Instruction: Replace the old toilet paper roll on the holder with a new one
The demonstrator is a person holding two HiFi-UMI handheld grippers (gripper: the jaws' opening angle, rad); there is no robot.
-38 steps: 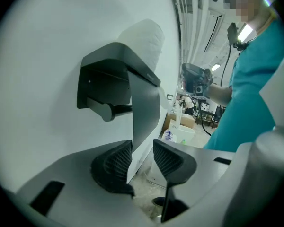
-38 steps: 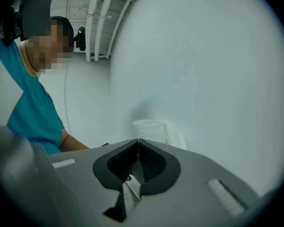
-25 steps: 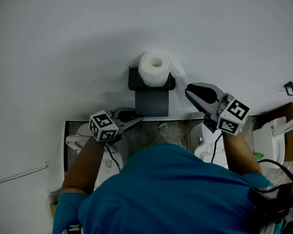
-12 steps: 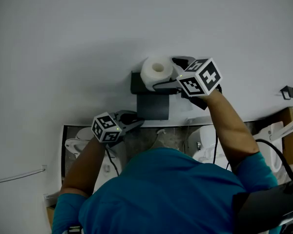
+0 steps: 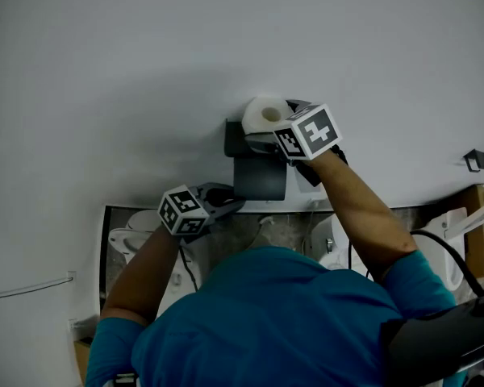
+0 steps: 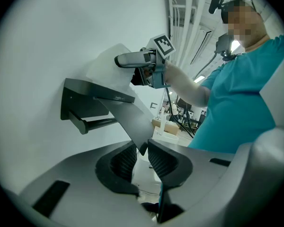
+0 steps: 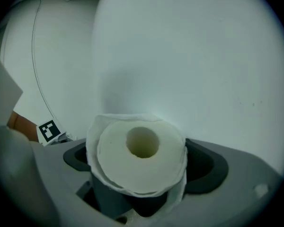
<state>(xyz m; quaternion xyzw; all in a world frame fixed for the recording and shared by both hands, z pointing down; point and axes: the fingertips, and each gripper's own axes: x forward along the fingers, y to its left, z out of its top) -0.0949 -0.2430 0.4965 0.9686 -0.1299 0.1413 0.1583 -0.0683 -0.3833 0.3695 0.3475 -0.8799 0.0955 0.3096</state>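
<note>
**Pinched on one side, spread wide on the other**

My left gripper (image 6: 142, 149) has its fingers closed on the lower corner of the flap (image 6: 128, 117) of the holder (image 6: 73, 105). I judge this keeps the flap lifted clear of the bare bar (image 6: 102, 123) just beyond them. My right gripper (image 7: 142, 161) has just been opening. Its fingers stand wide, one on each side of the toilet paper roll (image 7: 132, 174), not pressing it. The roll stands on the holder's top, against the wall (image 7: 203, 56).

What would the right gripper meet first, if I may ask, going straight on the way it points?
The toilet paper roll: it already stands between the jaws of the right gripper, which have just been opening. The wall likely lies beyond.
</note>
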